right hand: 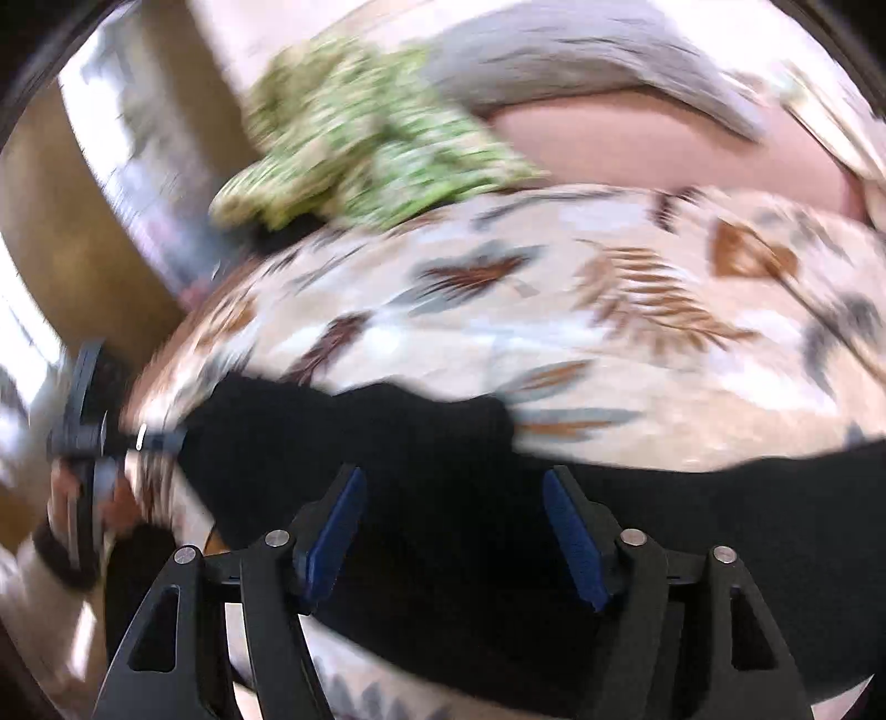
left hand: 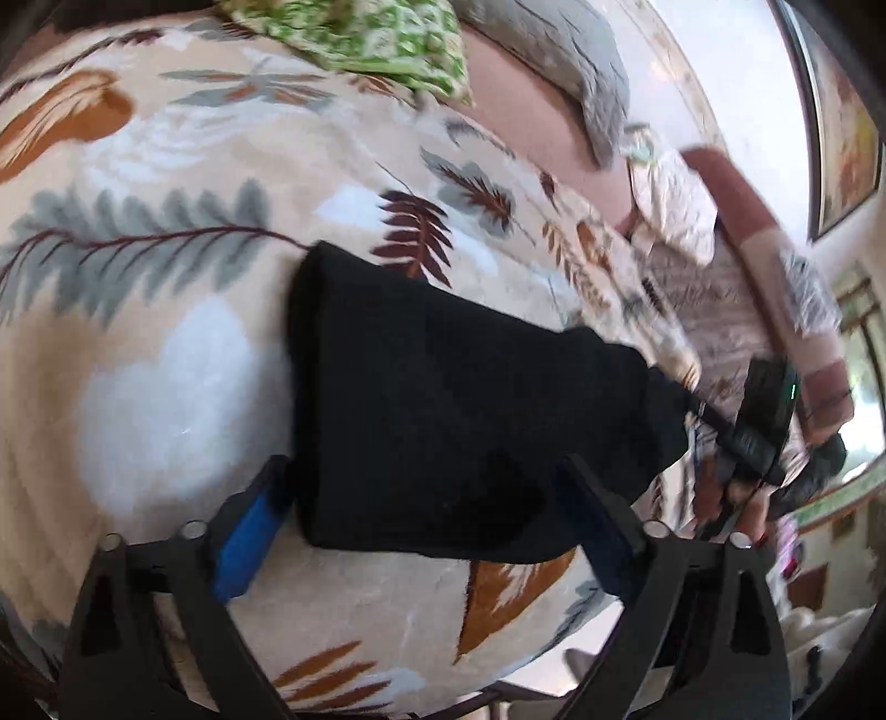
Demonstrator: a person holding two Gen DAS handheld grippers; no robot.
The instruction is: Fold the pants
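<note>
Blue-padded jaws of the left hand-held gripper (left hand: pixel 421 515) stand wide over the folded black fabric pants (left hand: pixel 443 421) on the leaf-patterned bed blanket (left hand: pixel 166 343), gripping nothing; the right hand-held gripper (right hand: pixel 454 531) likewise gapes above them. Soft, limp, light cloth: best pinched at a folded edge or corner.

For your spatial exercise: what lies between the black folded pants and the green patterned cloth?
Only bare leaf-print bedspread separates the black pants from the green cloth, in both wrist views.
</note>
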